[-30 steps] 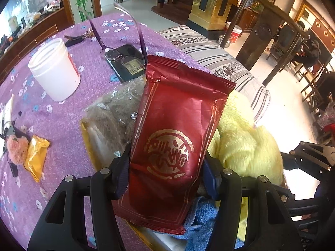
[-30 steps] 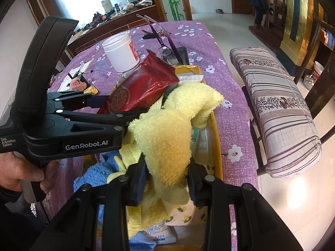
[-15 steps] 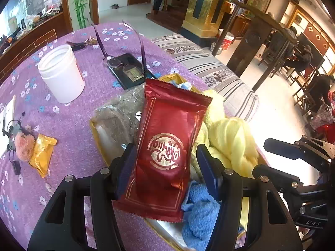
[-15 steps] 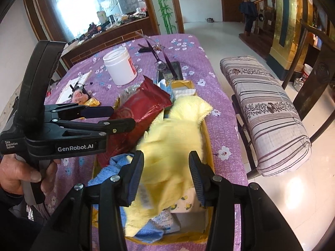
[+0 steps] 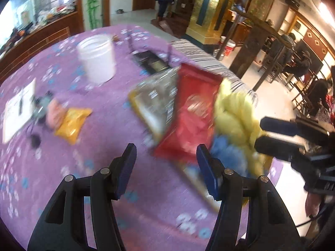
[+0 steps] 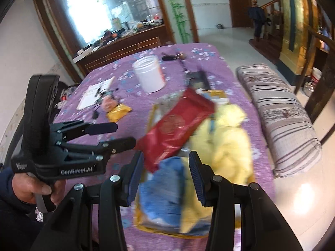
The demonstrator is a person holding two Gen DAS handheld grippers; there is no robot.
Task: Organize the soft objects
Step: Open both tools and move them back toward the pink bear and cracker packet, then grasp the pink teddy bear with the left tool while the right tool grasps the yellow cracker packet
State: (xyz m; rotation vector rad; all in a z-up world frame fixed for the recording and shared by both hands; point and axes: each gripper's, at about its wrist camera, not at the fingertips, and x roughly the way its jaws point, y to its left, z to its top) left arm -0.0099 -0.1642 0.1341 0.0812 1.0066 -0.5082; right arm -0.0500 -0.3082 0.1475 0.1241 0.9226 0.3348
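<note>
A yellow box (image 6: 144, 223) on the purple table holds a red foil packet (image 5: 192, 113) (image 6: 175, 129), a yellow towel (image 5: 236, 113) (image 6: 228, 142), a blue cloth (image 5: 228, 152) (image 6: 163, 190) and a clear bag (image 5: 155, 96). My left gripper (image 5: 165, 159) (image 6: 121, 133) is open and empty, pulled back left of the box. My right gripper (image 6: 165, 171) (image 5: 263, 133) is open and empty above the blue cloth. Both views are blurred.
A white jar (image 5: 96, 60) (image 6: 149, 75), a black scale with glasses (image 5: 150, 60), a small yellow packet (image 5: 72, 123) (image 6: 119, 110), a pink item (image 5: 52, 113) and a paper (image 5: 18, 108) lie on the flowered cloth (image 5: 73, 188). A striped cushioned bench (image 6: 282, 117) stands right of the table.
My left gripper let go of the red packet and drew back to the left. My right gripper released the yellow towel and pulled back. Both items now lie in the box.
</note>
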